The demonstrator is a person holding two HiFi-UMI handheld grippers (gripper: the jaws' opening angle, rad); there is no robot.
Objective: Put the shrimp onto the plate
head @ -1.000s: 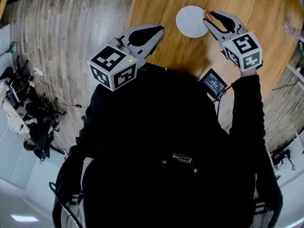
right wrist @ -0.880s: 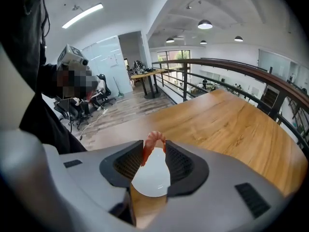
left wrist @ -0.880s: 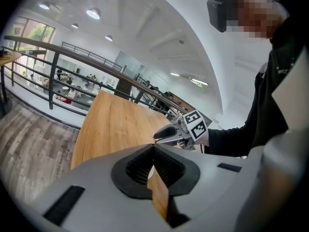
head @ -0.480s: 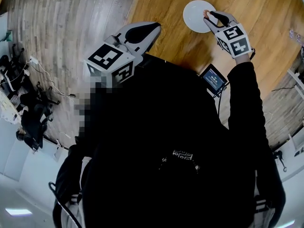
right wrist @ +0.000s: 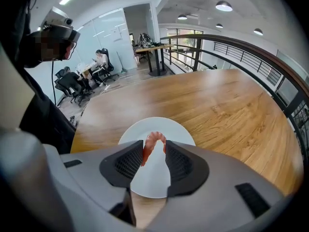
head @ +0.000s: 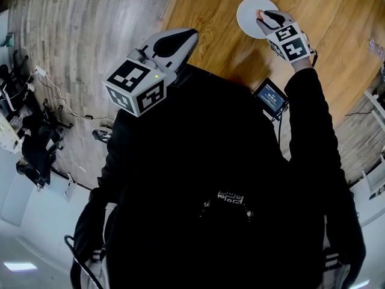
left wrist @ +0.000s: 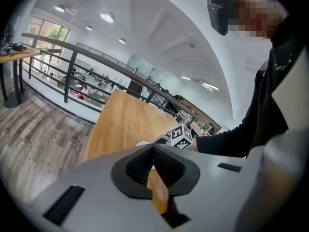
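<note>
The right gripper [right wrist: 154, 146] has its jaws partly apart and closed on the shrimp [right wrist: 150, 138]. The curved orange body stands between the two dark pads, one end against each pad. This grip is clear only in the right gripper view. In the head view, the shrimp [head: 259, 14] is just a small pinkish spot at the tip of the right gripper [head: 260, 17].

The shrimp is over the white plate [right wrist: 166, 127], near the middle of it. I cannot tell if it touches the plate.

The left gripper [left wrist: 153, 150] has its jaws together, and nothing is between them. The head view shows the left gripper [head: 191, 36] well apart from the plate [head: 248, 12], near the edge of the wooden table [head: 210, 5] and close to the person's chest.

The left gripper view looks across the table and shows the right gripper's marker cube [left wrist: 182, 137] from the side.

Only the head view shows a small screen [head: 271, 99] under the person's right sleeve [head: 307, 119], and the grey plank floor [head: 90, 41] on the left.
</note>
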